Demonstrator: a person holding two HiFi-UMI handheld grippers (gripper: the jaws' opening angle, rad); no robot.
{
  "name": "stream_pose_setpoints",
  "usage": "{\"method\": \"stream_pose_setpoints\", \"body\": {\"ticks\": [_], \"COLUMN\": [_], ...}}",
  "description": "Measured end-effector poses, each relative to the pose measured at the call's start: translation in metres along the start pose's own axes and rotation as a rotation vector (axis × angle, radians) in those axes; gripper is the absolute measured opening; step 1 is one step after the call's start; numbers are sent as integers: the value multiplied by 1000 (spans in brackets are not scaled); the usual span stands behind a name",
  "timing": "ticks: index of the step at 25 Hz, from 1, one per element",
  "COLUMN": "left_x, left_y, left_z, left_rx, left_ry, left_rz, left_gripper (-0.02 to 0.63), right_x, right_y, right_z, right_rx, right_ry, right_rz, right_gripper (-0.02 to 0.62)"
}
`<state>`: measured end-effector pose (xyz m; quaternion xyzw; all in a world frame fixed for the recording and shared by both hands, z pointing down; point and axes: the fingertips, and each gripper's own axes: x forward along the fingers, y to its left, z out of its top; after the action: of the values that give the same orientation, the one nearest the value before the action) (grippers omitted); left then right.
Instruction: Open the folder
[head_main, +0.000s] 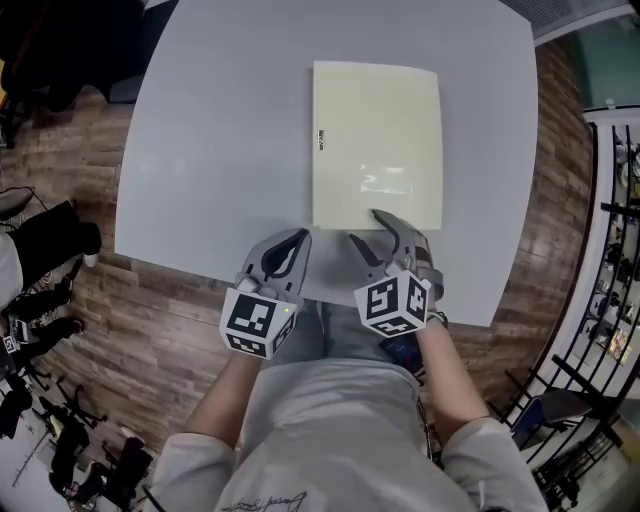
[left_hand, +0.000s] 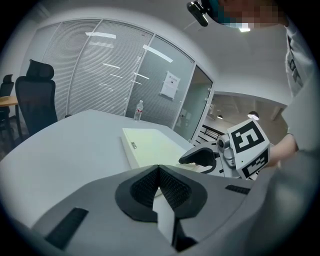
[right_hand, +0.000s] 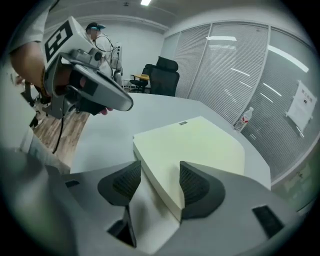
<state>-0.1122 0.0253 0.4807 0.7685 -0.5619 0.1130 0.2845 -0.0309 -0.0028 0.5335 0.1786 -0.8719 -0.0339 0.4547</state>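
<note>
A pale yellow folder (head_main: 377, 145) lies closed and flat on the grey table (head_main: 220, 150), its near edge towards me. My right gripper (head_main: 364, 226) stands open at the folder's near edge. One of its fingers (head_main: 390, 225) lies over the cover and the other sits just off the left side. In the right gripper view the folder's (right_hand: 195, 145) near corner lies between the spread jaws of the right gripper (right_hand: 160, 182), and the pads do not press on it. My left gripper (head_main: 299, 238) is shut on nothing, left of the folder near the table's front edge. Its pads (left_hand: 159, 175) meet.
A water bottle (left_hand: 139, 110) stands at the table's far side. Black office chairs (right_hand: 162, 75) are beyond the table. The table's front edge (head_main: 200, 268) runs just below both grippers. A black railing (head_main: 600, 300) stands at the right and dark gear (head_main: 45, 250) lies on the floor at the left.
</note>
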Motion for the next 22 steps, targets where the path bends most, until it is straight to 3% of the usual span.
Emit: {"method": "stream_pose_setpoints", "body": {"ticks": [7,12,16,22], "left_x": [-4,-3,-2,-1], "left_y": [6,6,8,10], "left_z": [-4,-5,-5,-8], "left_rx": [-17,-25,-30,-39], "left_ry": [3,0,1,8], "left_rz": [16,22,22,22], "left_gripper": [9,9,9,9], "right_x": [13,17,21,24], "right_y": [9,5,-1,-2], "right_z": [0,-1,4,2], "right_rx": [-96,-158,-163,-114], "right_ry": [34,36,32,35], "right_rz": [-18,-101,-147,-105], "right_gripper": [262,262,262,244]}}
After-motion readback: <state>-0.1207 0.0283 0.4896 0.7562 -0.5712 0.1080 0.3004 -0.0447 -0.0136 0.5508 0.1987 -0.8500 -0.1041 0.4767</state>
